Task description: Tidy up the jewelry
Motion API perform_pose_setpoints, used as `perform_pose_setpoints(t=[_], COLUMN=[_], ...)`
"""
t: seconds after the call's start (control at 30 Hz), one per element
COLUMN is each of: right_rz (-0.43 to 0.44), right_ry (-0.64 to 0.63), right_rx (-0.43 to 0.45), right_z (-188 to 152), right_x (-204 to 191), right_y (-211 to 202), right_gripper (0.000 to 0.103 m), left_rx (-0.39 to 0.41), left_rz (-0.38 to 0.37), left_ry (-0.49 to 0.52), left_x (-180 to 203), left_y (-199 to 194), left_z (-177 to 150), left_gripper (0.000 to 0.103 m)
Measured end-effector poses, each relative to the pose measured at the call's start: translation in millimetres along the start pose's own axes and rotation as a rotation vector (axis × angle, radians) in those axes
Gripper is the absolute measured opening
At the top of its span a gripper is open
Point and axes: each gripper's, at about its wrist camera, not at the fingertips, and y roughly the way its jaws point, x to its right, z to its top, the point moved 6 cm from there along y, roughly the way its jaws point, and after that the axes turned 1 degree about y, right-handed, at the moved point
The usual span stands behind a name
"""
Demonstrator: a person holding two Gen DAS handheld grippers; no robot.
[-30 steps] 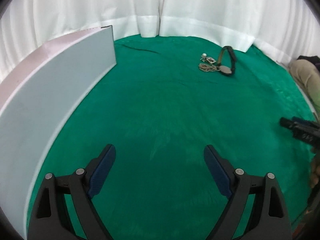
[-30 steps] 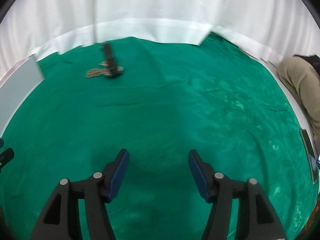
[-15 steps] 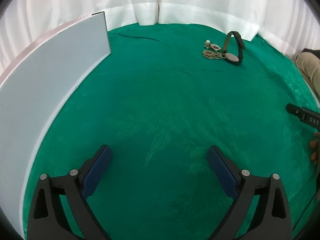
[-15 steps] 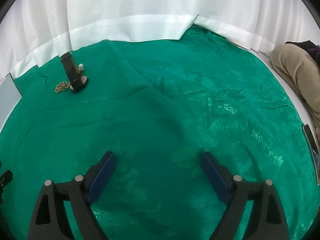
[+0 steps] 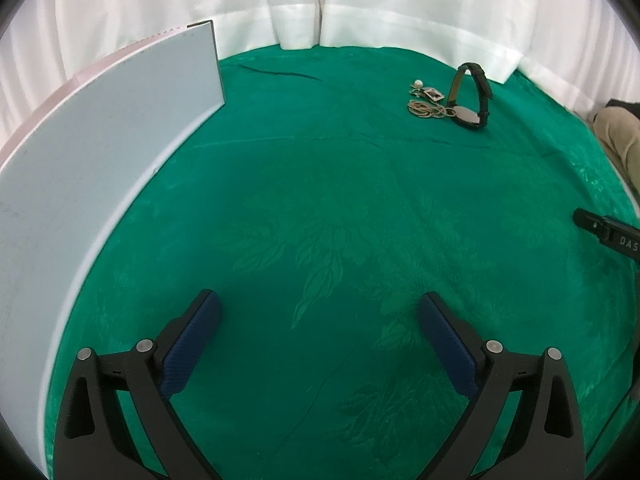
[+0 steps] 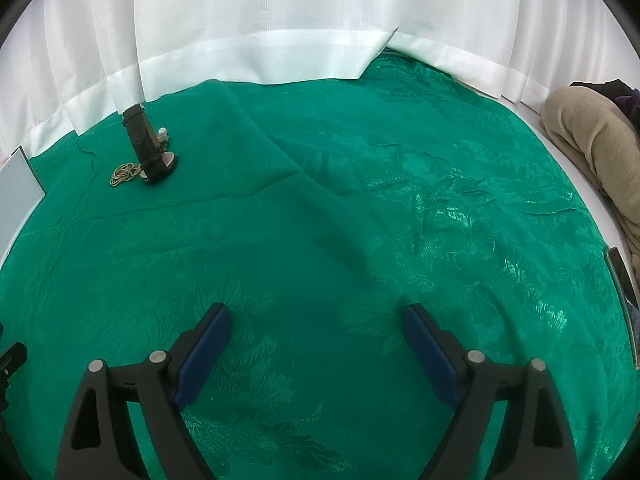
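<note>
While both tools hang above the green cloth [image 5: 320,184] that covers the bench, neither of them touches any jewelry. At the bottom of the left wrist view, the left hand-held gripper [image 5: 319,322] has its two blue-padded fingers wide apart, with only patterned fabric between them. At the bottom of the right wrist view, the right hand-held gripper [image 6: 317,330] is spread in the same way and holds nothing. In the upper right of the left view lies the small group of jewelry: a watch [image 5: 469,98] with a dark strap that stands up in a loop, a coiled gold chain [image 5: 424,110] just beside its face on the left, and behind the chain a pearl piece [image 5: 418,83] and a small square pendant [image 5: 434,95]. In the right view the same group is in the upper left, with the watch [image 6: 148,148] standing and the chain [image 6: 124,174] at its lower left. A pale blue board [image 5: 100,152] stands on its edge along the left side of the left view, well apart from the jewelry. White curtains [image 6: 260,20] close the back of both views, and a beige cloth bundle [image 6: 596,136] lies at the right edge of the right view.
</note>
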Motion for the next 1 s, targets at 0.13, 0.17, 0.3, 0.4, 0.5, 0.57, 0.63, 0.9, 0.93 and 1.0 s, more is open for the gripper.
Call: perform_pose_setpoints(t=[0.13, 0.17, 0.3, 0.4, 0.5, 0.57, 0.63, 0.9, 0.93, 1.0], right_rz=[0.0, 0.0, 0.0, 0.0, 0.0, 0.0, 0.0, 0.0, 0.0, 0.0], right_ry=[0.0, 0.0, 0.0, 0.0, 0.0, 0.0, 0.0, 0.0, 0.0, 0.0], right_rx=[0.0, 0.0, 0.0, 0.0, 0.0, 0.0, 0.0, 0.0, 0.0, 0.0], right_z=[0.0, 0.0, -0.2, -0.2, -0.1, -0.2, -0.2, -0.1, -0.2, -0.1], right_x=[0.0, 0.0, 0.1, 0.1, 0.0, 0.1, 0.1, 0.1, 0.1, 0.1], right_y=[-0.1, -0.1, -0.1, -0.2, -0.3, -0.2, -0.1, -0.1, -0.1, 0.0], right_gripper=[0.09, 0.09, 0.09, 0.09, 0.09, 0.09, 0.09, 0.09, 0.09, 0.09], left_rx=[0.0, -0.001, -0.001, -0.002, -0.002, -0.003, -0.003, -0.007, -0.007, -0.008], left_rz=[0.0, 0.0, 0.001, 0.001, 0.001, 0.001, 0.001, 0.005, 0.005, 0.005], left_ry=[0.0, 0.0, -0.001, -0.001, -0.001, -0.001, -0.001, -0.003, -0.004, -0.005], left_x=[0.0, 0.0, 0.3, 0.4, 0.2, 0.1, 0.1, -0.7, -1.1, -1.4], left_y=[0.2, 0.3, 0.4, 0.4, 0.6, 0.5, 0.5, 1.0, 1.3, 1.5], left_z=[-0.3, -0.1, 0.0, 0.0, 0.2, 0.2, 0.2, -0.6, -0.7, -1.1], left_gripper=[0.099, 0.099, 0.1, 0.1, 0.1, 0.1, 0.1, 0.101, 0.101, 0.102])
